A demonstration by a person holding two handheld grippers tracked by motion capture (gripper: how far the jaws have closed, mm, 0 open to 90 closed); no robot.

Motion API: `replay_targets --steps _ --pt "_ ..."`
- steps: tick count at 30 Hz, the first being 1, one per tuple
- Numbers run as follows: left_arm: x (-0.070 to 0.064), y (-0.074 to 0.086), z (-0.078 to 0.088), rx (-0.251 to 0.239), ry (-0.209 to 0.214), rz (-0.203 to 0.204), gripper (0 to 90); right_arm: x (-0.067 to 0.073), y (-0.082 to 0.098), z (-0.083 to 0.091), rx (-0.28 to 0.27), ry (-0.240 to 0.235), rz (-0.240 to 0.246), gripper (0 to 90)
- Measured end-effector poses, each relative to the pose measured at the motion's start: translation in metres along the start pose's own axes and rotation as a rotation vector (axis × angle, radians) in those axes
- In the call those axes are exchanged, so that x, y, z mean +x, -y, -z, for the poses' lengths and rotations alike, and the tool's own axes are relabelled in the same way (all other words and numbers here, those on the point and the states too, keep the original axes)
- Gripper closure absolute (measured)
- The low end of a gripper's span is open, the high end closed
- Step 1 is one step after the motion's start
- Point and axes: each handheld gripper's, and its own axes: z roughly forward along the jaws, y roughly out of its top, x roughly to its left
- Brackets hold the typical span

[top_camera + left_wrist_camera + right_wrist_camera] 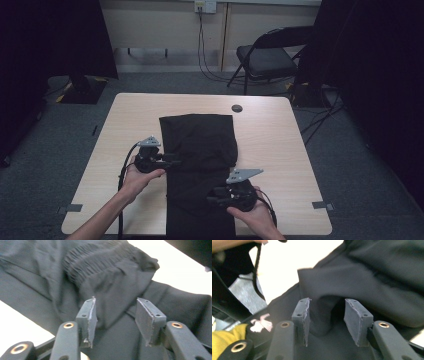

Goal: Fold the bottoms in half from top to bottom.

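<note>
While both hand-held grippers (172, 162) (212, 198) gape, loose folds of the black garment (200, 145) lie between their jaws.

Left gripper (172, 161) jaws apart, pointing inward, right gripper (212, 198) jaws apart, both hand-held low

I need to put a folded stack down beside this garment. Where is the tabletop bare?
Bare wood lies right of the black garment out to the table edge, and along the far edge around the cable grommet. The near left is crowded by the left gripper.
</note>
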Motion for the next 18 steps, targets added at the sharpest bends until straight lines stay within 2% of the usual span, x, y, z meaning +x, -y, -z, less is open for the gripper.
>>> replay_targets --steps 2,3,4,5,6,8,9,10,11,13,15,16,17,18 --pt "0.003 -0.005 -0.005 -0.019 -0.029 0.001 48.0 -0.012 -0.007 0.008 -0.043 0.037 -0.030 54.8" --pt "0.007 -0.008 -0.010 0.000 -0.030 -0.003 46.9 -0.021 -0.012 0.010 -0.068 0.057 -0.041 54.3" --pt "0.010 -0.010 -0.015 -0.006 -0.048 -0.001 46.9 -0.032 -0.019 0.009 -0.086 0.100 -0.039 52.7" --pt "0.011 -0.012 -0.018 -0.015 -0.057 0.000 46.7 -0.042 -0.025 0.005 -0.085 0.145 -0.036 49.7" --pt "0.012 -0.013 -0.023 -0.031 -0.068 0.002 45.9 -0.051 -0.029 0.000 -0.084 0.171 -0.038 47.7" --pt "0.017 -0.015 -0.036 0.012 -0.070 0.007 43.4 -0.074 -0.037 -0.014 -0.079 0.210 -0.058 44.2" --pt "0.019 -0.015 -0.040 0.028 -0.077 0.003 42.3 -0.087 -0.042 -0.023 -0.055 0.254 -0.057 41.5" --pt "0.019 -0.015 -0.044 0.018 -0.080 -0.003 41.9 -0.096 -0.045 -0.030 -0.046 0.290 -0.061 39.5" --pt "0.019 -0.015 -0.049 0.024 -0.083 -0.003 41.8 -0.106 -0.046 -0.037 -0.040 0.287 -0.075 39.1" --pt "0.018 -0.015 -0.056 0.041 -0.077 -0.009 40.5 -0.120 -0.045 -0.050 -0.016 0.327 -0.102 36.8" --pt "0.019 -0.013 -0.062 0.069 -0.094 -0.019 40.0 -0.129 -0.039 -0.059 0.012 0.323 -0.132 36.2" --pt "0.020 -0.011 -0.064 0.069 -0.080 -0.008 42.5 -0.131 -0.036 -0.064 0.028 0.318 -0.150 36.4" --pt "0.021 -0.010 -0.065 0.078 -0.094 -0.018 45.7 -0.132 -0.033 -0.067 0.034 0.313 -0.152 37.0" --pt "0.022 -0.010 -0.065 0.088 -0.102 -0.030 52.5 -0.131 -0.030 -0.068 0.022 0.321 -0.160 43.1"
